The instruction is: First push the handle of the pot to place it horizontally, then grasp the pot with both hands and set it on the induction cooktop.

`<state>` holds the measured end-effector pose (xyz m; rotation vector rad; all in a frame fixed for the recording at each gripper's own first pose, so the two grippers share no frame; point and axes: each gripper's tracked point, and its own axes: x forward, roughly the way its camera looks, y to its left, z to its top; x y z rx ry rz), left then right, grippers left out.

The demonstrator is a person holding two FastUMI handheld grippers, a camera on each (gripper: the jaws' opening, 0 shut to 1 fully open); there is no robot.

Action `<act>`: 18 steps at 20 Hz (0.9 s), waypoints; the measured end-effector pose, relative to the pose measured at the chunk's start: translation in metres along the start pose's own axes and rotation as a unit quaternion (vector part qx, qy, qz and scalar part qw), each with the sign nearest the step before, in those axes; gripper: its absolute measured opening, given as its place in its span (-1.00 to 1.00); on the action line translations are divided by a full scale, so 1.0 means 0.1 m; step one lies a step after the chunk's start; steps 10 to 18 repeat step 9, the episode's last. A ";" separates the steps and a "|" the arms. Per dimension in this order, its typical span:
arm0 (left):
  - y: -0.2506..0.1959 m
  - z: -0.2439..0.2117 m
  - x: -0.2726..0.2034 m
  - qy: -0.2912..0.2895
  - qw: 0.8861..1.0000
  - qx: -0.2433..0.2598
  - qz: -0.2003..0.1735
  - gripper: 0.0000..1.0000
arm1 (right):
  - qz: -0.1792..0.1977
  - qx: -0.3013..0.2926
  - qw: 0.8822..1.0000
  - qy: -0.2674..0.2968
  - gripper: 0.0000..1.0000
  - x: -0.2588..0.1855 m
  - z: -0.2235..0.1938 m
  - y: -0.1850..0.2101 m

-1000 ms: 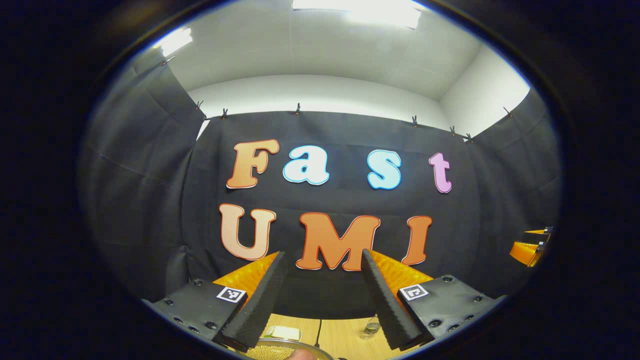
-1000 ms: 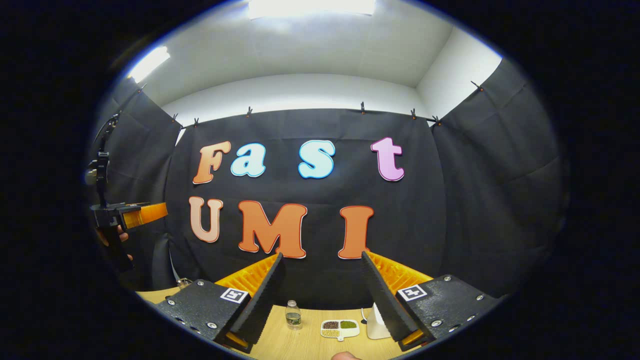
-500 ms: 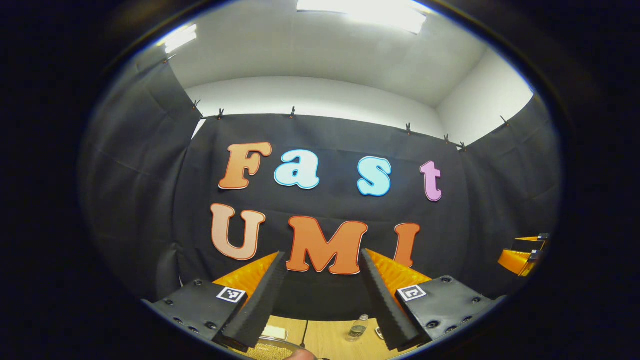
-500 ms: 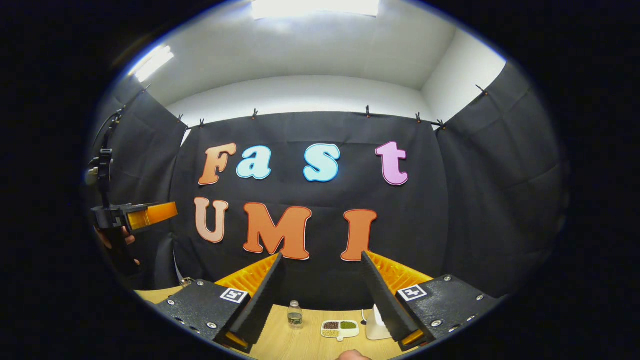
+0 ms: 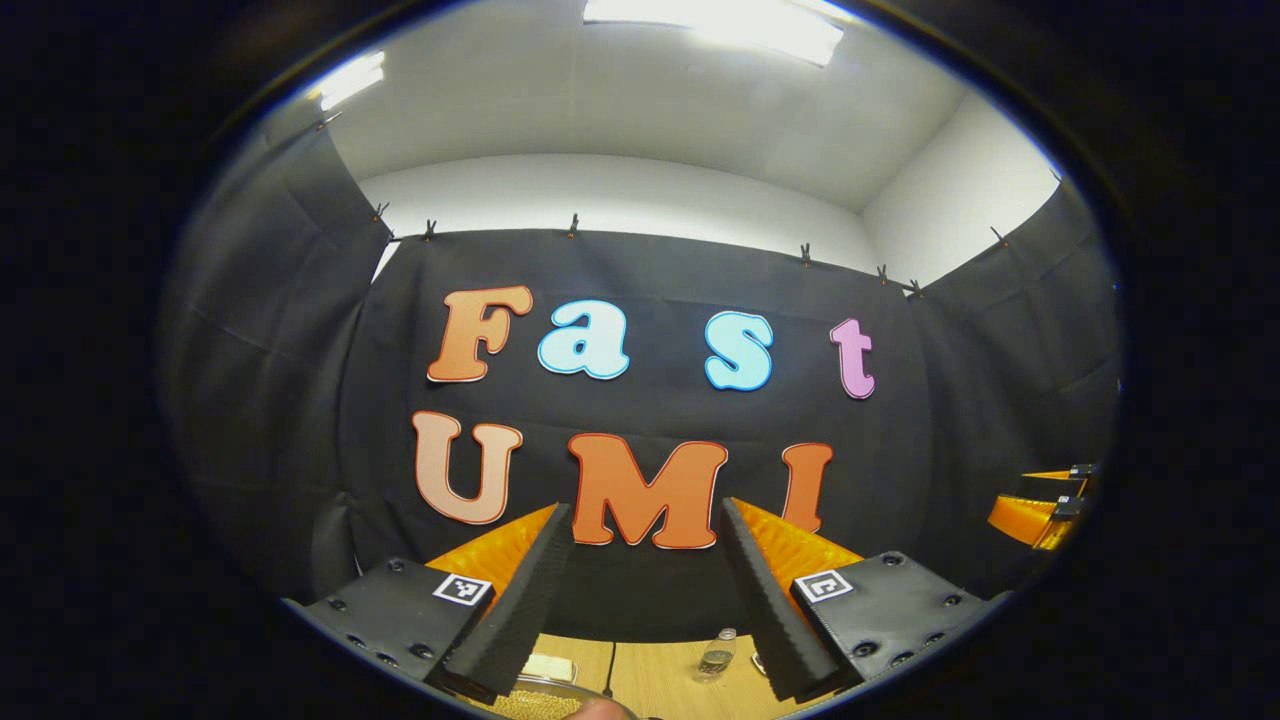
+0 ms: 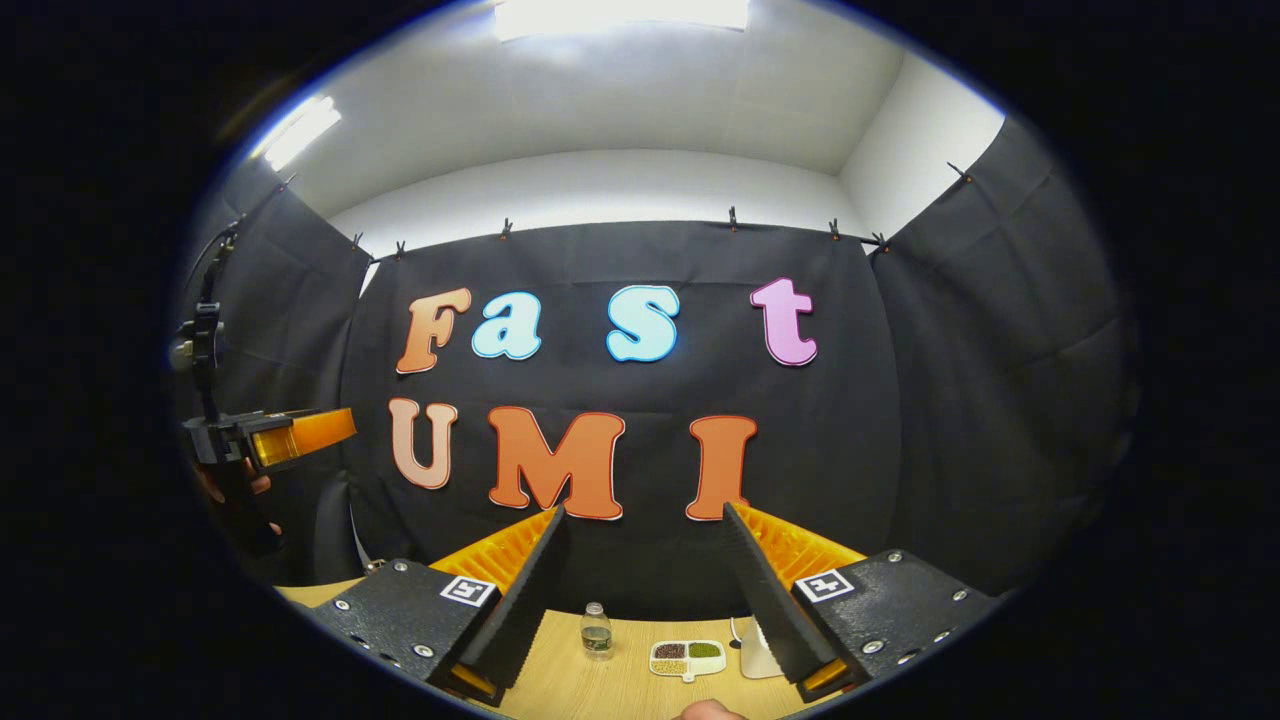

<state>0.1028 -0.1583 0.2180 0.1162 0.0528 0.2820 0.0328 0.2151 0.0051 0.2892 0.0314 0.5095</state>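
Both grippers are held high and point at the booth's back wall. My left gripper [image 5: 645, 510] is open with nothing between its fingers. Below it, at the bottom edge of the left gripper view, a curved shiny rim over grainy golden contents [image 5: 540, 702] peeks out; I cannot tell if it is the pot. My right gripper [image 6: 645, 510] is open and holds nothing. Farther off, the right gripper [image 5: 1040, 498] appears at the right edge of the left gripper view. The left gripper [image 6: 290, 435] appears at the left of the right gripper view, held by a hand [image 6: 232, 488].
A wooden table [image 6: 600, 690] lies below. On it stand a small clear bottle [image 6: 596, 630], a divided dish of grains [image 6: 687, 658] and a white object [image 6: 755, 655]. The bottle [image 5: 713, 655] and a pale flat item [image 5: 548, 665] lie under the left gripper.
The left gripper view has swung slightly to the right, so the wall and bottle slid left. The right gripper view has barely shifted. Both grippers have stayed open.
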 end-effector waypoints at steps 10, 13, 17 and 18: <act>-0.05 -0.04 0.00 0.000 1.000 0.017 -0.007 0.93 | 0.004 -0.002 1.000 0.006 0.87 0.02 -0.03 0.04; -0.05 -0.04 0.00 0.000 1.000 0.017 -0.007 0.93 | 0.004 -0.002 1.000 0.006 0.87 0.02 -0.03 0.04; -0.05 -0.04 0.00 0.000 1.000 0.017 -0.007 0.93 | 0.004 -0.002 1.000 0.006 0.87 0.02 -0.03 0.04; -0.05 -0.04 0.00 0.000 1.000 0.017 -0.007 0.93 | 0.004 -0.002 1.000 0.006 0.87 0.02 -0.03 0.04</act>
